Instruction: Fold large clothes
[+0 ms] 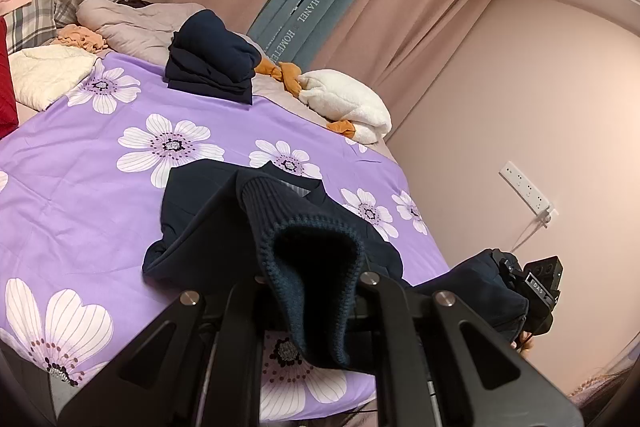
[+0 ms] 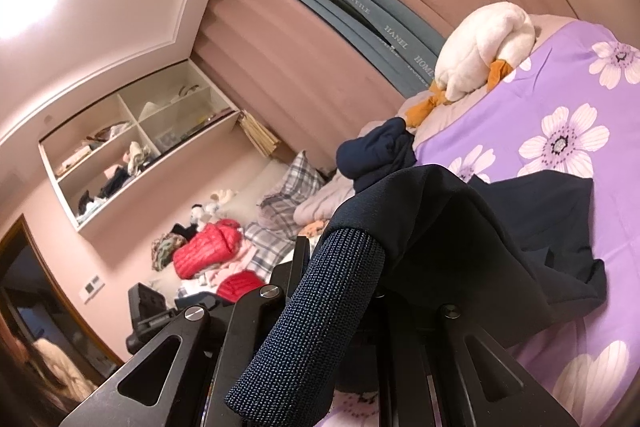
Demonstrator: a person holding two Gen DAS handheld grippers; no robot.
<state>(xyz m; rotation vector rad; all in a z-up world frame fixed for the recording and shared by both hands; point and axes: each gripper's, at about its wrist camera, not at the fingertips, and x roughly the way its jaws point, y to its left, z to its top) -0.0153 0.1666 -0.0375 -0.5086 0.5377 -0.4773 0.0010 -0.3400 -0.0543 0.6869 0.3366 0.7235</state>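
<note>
A dark navy jacket (image 1: 208,211) lies spread on the purple flowered bedsheet (image 1: 80,163). My left gripper (image 1: 308,283) is shut on one ribbed sleeve cuff (image 1: 316,267), which hangs open-mouthed over the fingers and hides their tips. In the right wrist view my right gripper (image 2: 340,291) is shut on the other ribbed cuff (image 2: 320,303), with the sleeve stretching back to the jacket body (image 2: 540,227). The right gripper's body (image 1: 540,291) shows at the bed's right edge with navy cloth bunched at it. The left gripper's body (image 2: 148,307) shows at lower left.
A folded navy pile (image 1: 212,59) sits at the far end of the bed beside a white plush goose (image 1: 348,107). Pillows, a grey blanket (image 1: 128,23) and red down jackets (image 2: 208,247) crowd the head end. Curtains and a pink wall with a socket strip (image 1: 528,187) lie beyond.
</note>
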